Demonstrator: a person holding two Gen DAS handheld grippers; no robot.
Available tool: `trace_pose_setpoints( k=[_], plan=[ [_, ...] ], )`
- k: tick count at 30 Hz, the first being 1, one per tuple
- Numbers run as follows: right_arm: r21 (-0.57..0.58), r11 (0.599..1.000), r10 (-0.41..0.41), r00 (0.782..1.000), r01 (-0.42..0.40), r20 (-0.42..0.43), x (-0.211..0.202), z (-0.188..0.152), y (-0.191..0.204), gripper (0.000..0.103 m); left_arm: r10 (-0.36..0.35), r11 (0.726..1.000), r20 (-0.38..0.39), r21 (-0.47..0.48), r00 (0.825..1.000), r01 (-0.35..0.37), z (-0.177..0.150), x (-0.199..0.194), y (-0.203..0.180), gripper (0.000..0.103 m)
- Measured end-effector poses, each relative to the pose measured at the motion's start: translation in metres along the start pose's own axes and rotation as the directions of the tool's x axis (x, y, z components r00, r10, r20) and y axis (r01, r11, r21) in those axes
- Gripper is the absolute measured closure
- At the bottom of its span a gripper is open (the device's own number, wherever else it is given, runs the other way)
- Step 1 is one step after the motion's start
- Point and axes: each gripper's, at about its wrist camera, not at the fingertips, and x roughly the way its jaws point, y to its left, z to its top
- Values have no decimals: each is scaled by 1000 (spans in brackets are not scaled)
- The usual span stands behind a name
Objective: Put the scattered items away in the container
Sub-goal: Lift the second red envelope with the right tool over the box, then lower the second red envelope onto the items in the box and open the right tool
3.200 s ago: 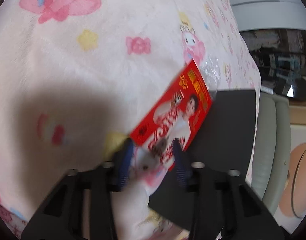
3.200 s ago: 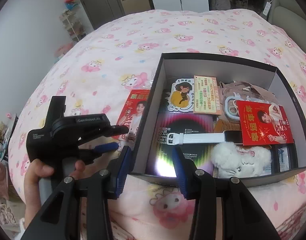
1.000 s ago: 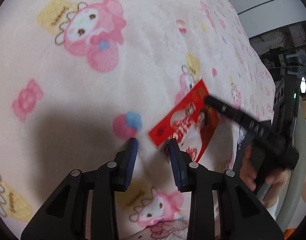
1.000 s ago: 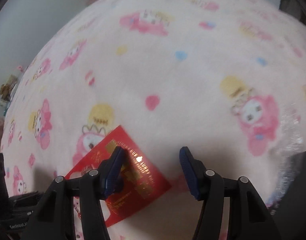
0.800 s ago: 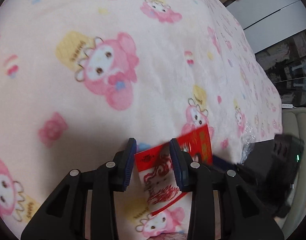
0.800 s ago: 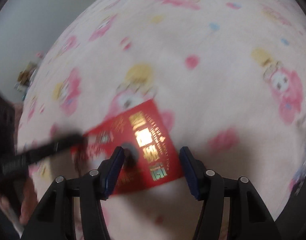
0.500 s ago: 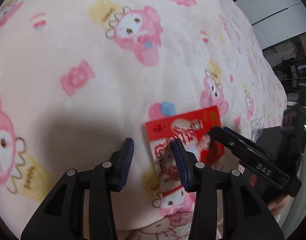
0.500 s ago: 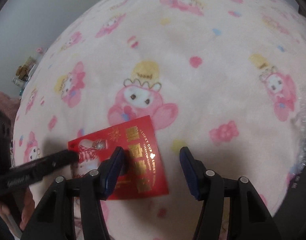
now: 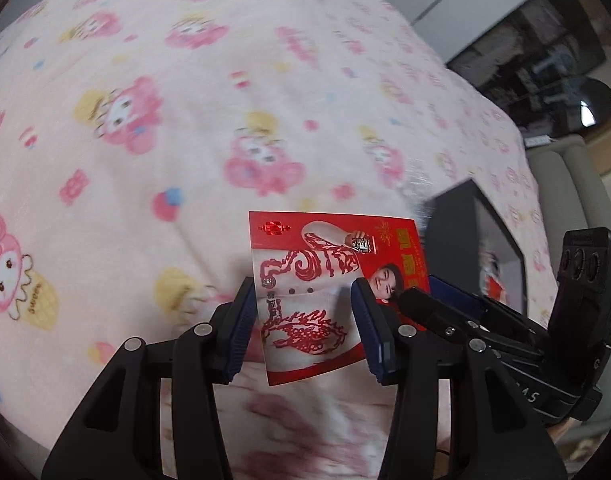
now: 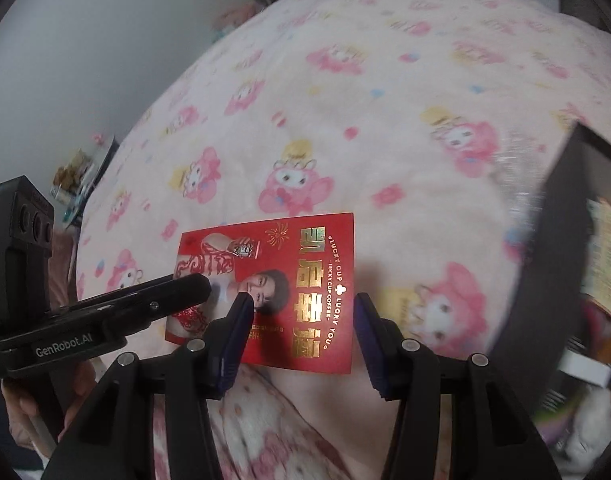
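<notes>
The red card [image 10: 281, 288] reads "LUCKY CUP" and "LUCKY YOU" in gold beside large gold characters and a smiling face; the left gripper [image 10: 193, 282] carries the mark "GenRobot.AI". The card is off the pink cartoon blanket [image 10: 345, 92] – whether either gripper pinches it, I cannot tell. The right gripper [image 10: 299, 332] shows parted jaws, the card's lower edge between them. The black box [image 10: 561, 216] sits to the right

A red printed card [image 10: 273, 288] sits tilted at frame centre, the dark open box [image 10: 565, 248] at right edge.
</notes>
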Motion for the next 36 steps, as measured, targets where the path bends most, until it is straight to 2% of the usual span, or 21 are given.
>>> trace_pose_setpoints(
  k=[4, 8, 12, 15, 18, 20, 23, 26, 29, 33, 36],
  plan=[
    [39, 999, -37, 997, 35, 64, -51, -13, -26, 56, -41, 994, 28, 98, 999, 38, -3, -10, -67, 55],
    [75, 996, -46, 993, 38, 112, -106, -32, -66, 56, -100, 973, 51, 214, 994, 87, -18, -18, -137, 55],
    [110, 991, -98, 980, 80, 175, -153, -51, -118, 56, -175, 951, -23, 256, 984, 175, -27, 14, -195, 55],
    [154, 982, -137, 967, 105, 214, -174, -64, -157, 56, -180, 936, -54, 298, 982, 188, -35, 35, -229, 55],
    [186, 977, -151, 959, 108, 238, -185, -70, -191, 56, -147, 925, -85, 341, 985, 168, -39, 60, -257, 55],
    [212, 973, -146, 953, 90, 266, -188, -73, -209, 56, -96, 920, -97, 372, 991, 126, -38, 80, -272, 55],
    [243, 966, -151, 951, 84, 271, -185, -76, -225, 56, -51, 911, -116, 401, 992, 94, -37, 111, -282, 55],
    [280, 952, -187, 958, 122, 216, -171, -81, -243, 56, -40, 904, -155, 414, 987, 102, -40, 137, -289, 55],
    [336, 929, -211, 968, 155, 136, -151, -83, -264, 56, 4, 902, -201, 424, 980, 83, -44, 166, -293, 56],
    [329, 915, -276, 957, 235, 84, -136, -77, -269, 56, 108, 884, -209, 468, 972, 3, -49, 193, -300, 56],
    [309, 903, -321, 947, 298, 23, -122, -75, -268, 56, 128, 886, -216, 464, 968, -14, -49, 195, -300, 56]
  ],
)
